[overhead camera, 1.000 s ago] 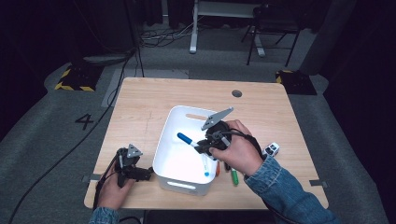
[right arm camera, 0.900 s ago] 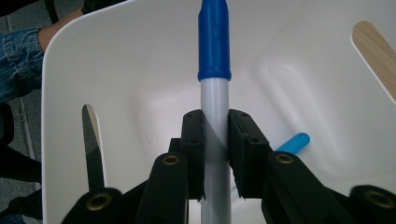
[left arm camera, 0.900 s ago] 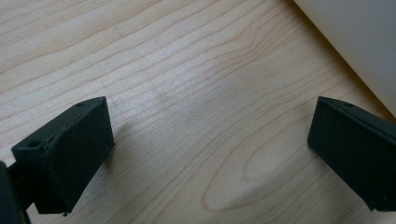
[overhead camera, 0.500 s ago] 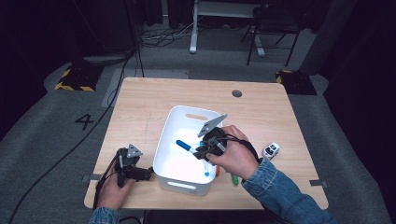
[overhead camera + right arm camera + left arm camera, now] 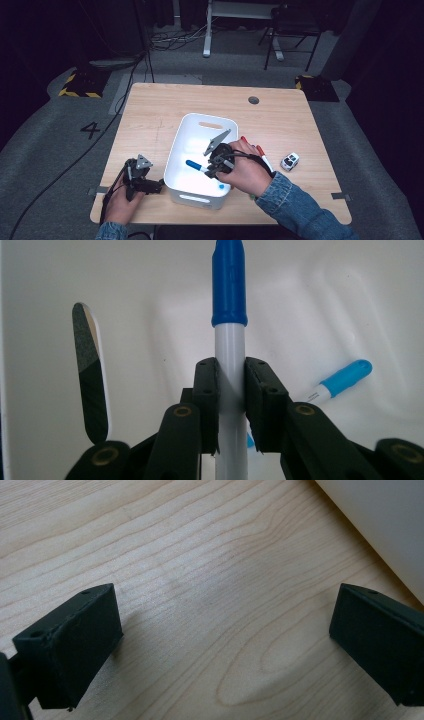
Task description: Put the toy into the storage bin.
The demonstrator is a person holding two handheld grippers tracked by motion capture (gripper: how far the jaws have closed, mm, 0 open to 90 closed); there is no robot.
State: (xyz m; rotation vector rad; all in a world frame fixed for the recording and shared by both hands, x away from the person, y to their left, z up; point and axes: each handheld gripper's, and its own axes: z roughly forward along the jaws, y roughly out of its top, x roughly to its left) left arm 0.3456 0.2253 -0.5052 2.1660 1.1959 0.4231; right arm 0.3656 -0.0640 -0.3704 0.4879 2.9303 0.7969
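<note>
Pointing cap-first away from jaws: blue-capped marker [image 5: 229, 340], right gripper [image 5: 231, 405] clamping barrel.

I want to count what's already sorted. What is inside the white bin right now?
Inside the white bin: a blue-capped marker clamped in the right claw, a light-blue-capped pen on the floor, and a dark flat stick. The hand covers part of the bin.

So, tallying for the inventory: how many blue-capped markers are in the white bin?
2: one marker clamped in the right hand-held gripper over the bin, another lying on its floor. More may be hidden.
</note>
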